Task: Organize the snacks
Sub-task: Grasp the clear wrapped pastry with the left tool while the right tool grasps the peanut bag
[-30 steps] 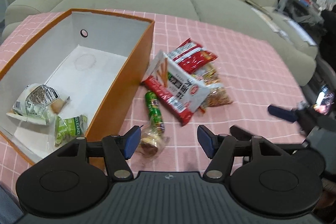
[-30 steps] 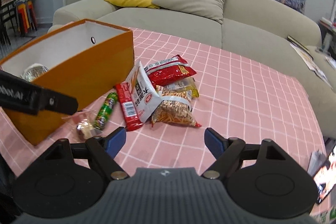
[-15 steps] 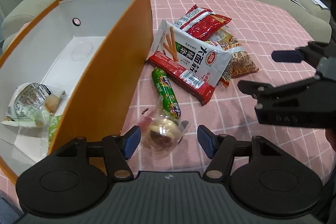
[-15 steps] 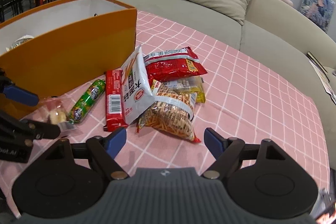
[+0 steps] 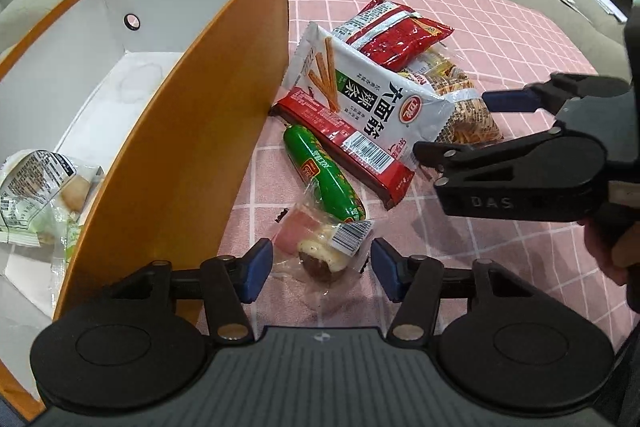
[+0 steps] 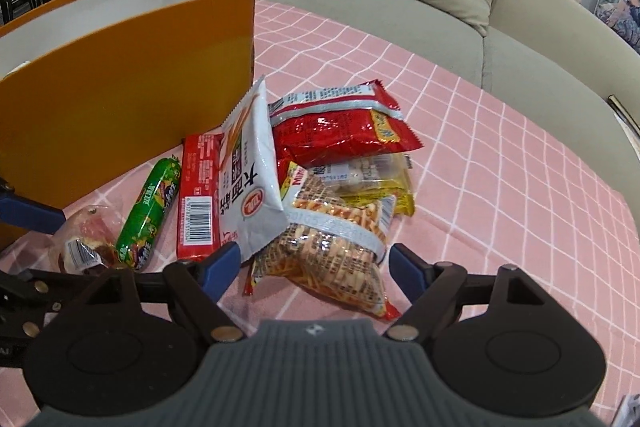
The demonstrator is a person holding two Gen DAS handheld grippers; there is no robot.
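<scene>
- The left gripper (image 5: 322,273) is low over the table, its jaws closing around a clear-wrapped snack (image 5: 326,247); the wrapper lies between the blue pads, which do not seem to press on it yet, though the crinkled film makes contact hard to judge.
- The right gripper (image 6: 314,267) is closing too, straddling a bag of stick snacks (image 6: 336,247) whose near end sits between the pads without being pinched.
- Just beyond the clear-wrapped snack lies a green sausage (image 5: 322,171), touching it.
- Next to that is a red bar (image 5: 352,149), with a white noodle-stick packet (image 5: 376,95) lying over it.
- A red bag (image 5: 394,35) and a yellow packet (image 6: 380,183) complete the pile on the pink checked cloth (image 5: 500,39).
- An orange box (image 5: 180,151) stands left of the pile, holding a few wrapped snacks (image 5: 36,187).
- A sofa (image 6: 420,23) runs behind the table.
</scene>
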